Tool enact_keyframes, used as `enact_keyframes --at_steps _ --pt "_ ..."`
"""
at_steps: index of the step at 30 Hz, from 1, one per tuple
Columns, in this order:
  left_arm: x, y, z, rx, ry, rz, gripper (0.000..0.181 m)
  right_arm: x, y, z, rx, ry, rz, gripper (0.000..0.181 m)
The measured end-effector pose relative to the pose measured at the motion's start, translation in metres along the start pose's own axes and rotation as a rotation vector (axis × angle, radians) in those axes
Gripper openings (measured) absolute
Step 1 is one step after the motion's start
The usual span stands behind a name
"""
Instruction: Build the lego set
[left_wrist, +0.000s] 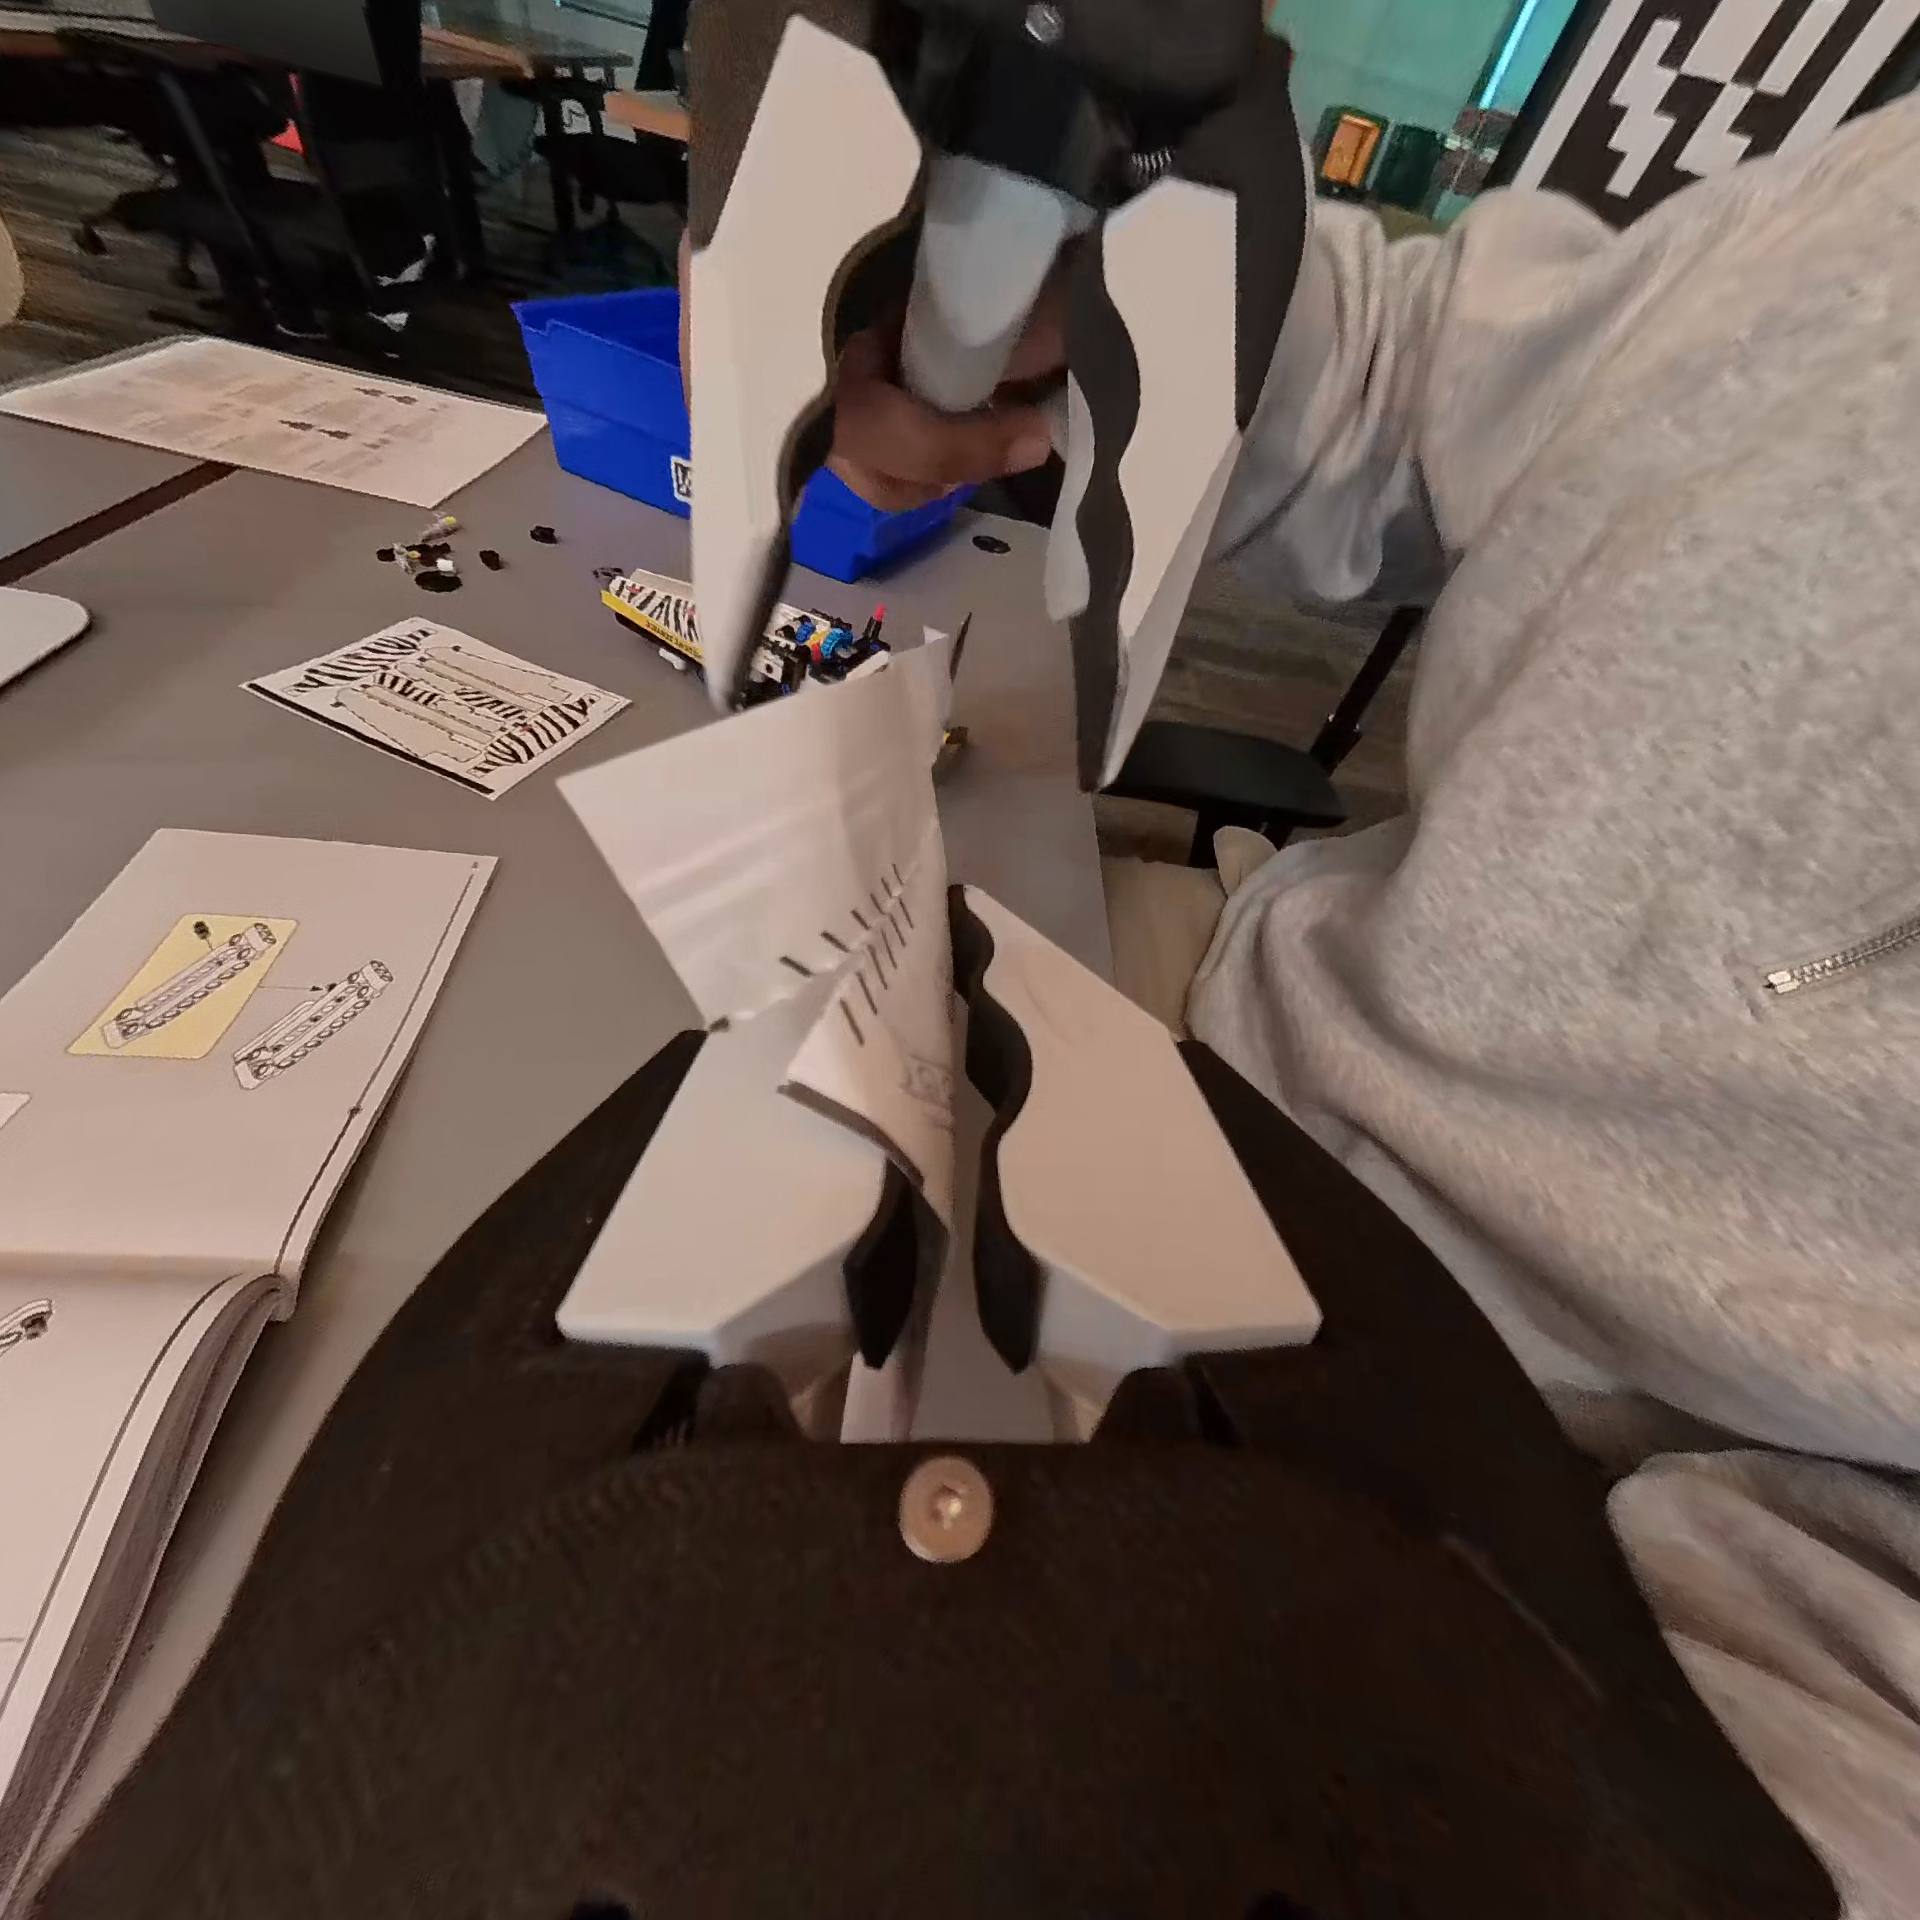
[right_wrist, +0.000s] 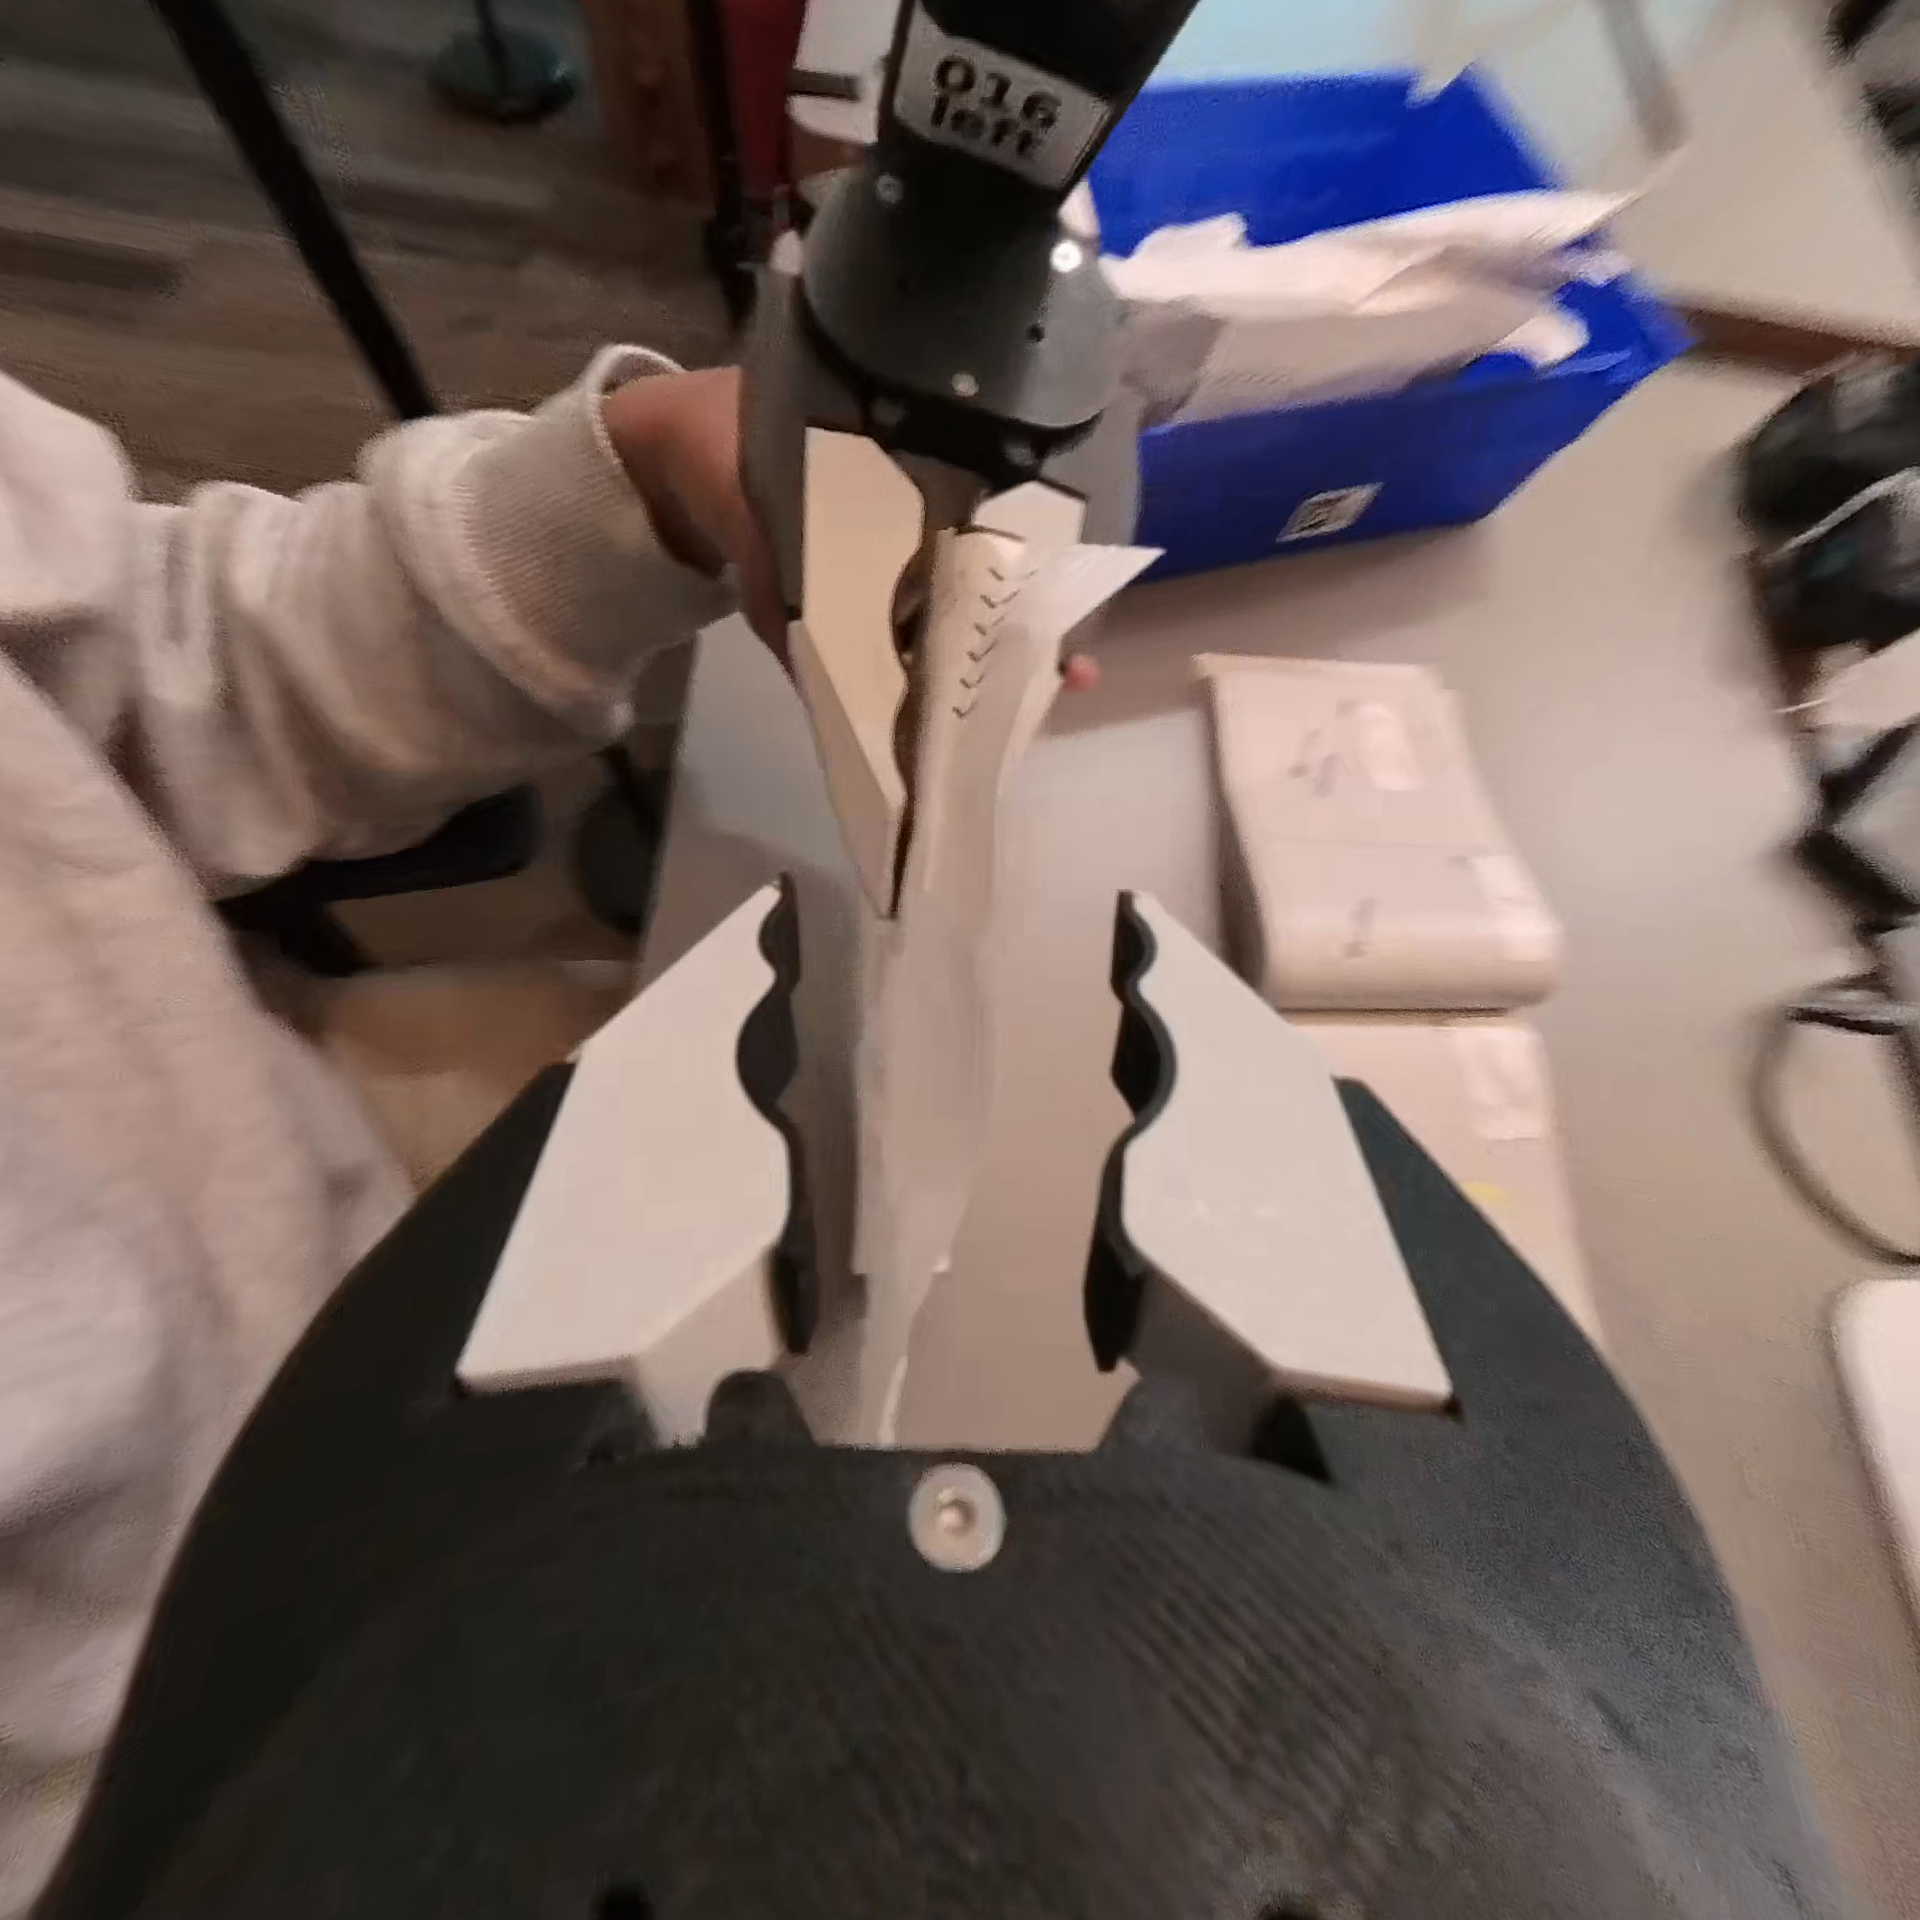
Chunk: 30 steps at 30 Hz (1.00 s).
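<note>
- The left gripper (left_wrist: 940, 1122) is clamped on a white paper parts bag (left_wrist: 790, 862), held up above the grey table (left_wrist: 156, 748) near its edge.
- The right gripper (right_wrist: 951, 1132) has its jaws parted with the bag running between them; whether the pads touch the paper cannot be told.
- The bag looks light, thin and creased. It would likely tear readily, so a pinch close to its printed perforated edge seems the best hold.
- A partly built lego model (left_wrist: 800, 639) with zebra stripes and yellow trim sits on the table beyond the bag.
- A blue plastic bin (right_wrist: 1351, 457) stands behind it, holding crumpled white paper.
- An open instruction booklet (left_wrist: 208, 1091), a zebra-striped sticker sheet (left_wrist: 436, 701) and small loose black pieces (left_wrist: 447, 561) lie on the table.
</note>
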<state>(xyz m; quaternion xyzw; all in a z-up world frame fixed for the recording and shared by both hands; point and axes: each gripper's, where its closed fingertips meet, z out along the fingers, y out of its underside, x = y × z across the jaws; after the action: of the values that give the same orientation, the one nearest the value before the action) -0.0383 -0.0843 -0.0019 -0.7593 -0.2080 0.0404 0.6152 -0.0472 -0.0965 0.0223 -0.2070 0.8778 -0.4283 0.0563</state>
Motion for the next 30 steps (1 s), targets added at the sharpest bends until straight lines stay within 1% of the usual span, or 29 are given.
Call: enact_keyframes --at_steps 2,3,4,5,8,11,15,16,18,19,20,21,23,25,27,30 --pt "0.001 0.0 0.0 0.001 0.005 0.009 0.0 -0.013 -0.002 0.004 -0.029 -0.15 0.103 0.046" --pt "0.002 -0.001 0.0 0.005 0.008 0.012 0.0 -0.018 -0.001 0.006 -0.049 -0.203 0.134 0.032" --pt "0.003 0.0 0.0 0.004 0.014 0.015 0.0 -0.017 0.001 0.008 -0.068 -0.216 0.143 0.012" --pt "0.003 0.001 0.0 -0.001 0.019 0.018 0.0 -0.012 0.003 0.01 -0.078 -0.193 0.131 0.0" --pt "0.001 0.001 0.0 0.011 0.012 0.019 0.0 -0.006 0.005 0.012 -0.081 -0.173 0.08 0.0" --pt "0.003 0.003 -0.001 0.052 0.076 0.005 0.0 -0.01 0.006 0.012 -0.058 -0.201 0.071 0.0" --pt "0.0 0.008 -0.003 0.052 0.089 -0.008 0.0 -0.008 0.021 0.008 -0.106 -0.235 0.047 0.003" --pt "0.0 0.007 -0.004 0.061 0.089 -0.007 0.0 -0.008 0.021 0.006 -0.092 -0.249 0.058 0.0" --pt "0.003 0.005 -0.004 0.067 0.102 -0.001 0.0 -0.011 0.019 0.004 -0.056 -0.289 0.082 0.0" --pt "0.004 0.006 -0.003 0.057 0.106 0.002 0.0 -0.011 0.019 0.004 -0.054 -0.299 0.086 0.005" --pt "0.004 0.008 -0.001 0.045 0.107 0.004 0.0 -0.012 0.018 0.005 -0.055 -0.308 0.089 0.014" --pt "0.004 0.009 0.001 0.037 0.107 0.002 0.0 -0.013 0.018 0.006 -0.058 -0.322 0.091 0.015" --pt "0.005 0.009 0.003 0.033 0.123 -0.002 0.0 -0.016 0.017 0.009 -0.072 -0.34 0.097 0.0" --pt "0.002 0.01 0.003 0.035 0.11 -0.01 0.0 -0.012 0.018 0.011 -0.09 -0.318 0.103 0.0" --pt "0.003 0.009 0.002 0.046 0.127 -0.013 0.0 -0.014 0.016 0.01 -0.077 -0.34 0.113 0.0" --pt "0.001 0.007 0.001 0.062 0.117 -0.012 0.0 -0.01 0.014 0.01 -0.045 -0.33 0.134 0.0"
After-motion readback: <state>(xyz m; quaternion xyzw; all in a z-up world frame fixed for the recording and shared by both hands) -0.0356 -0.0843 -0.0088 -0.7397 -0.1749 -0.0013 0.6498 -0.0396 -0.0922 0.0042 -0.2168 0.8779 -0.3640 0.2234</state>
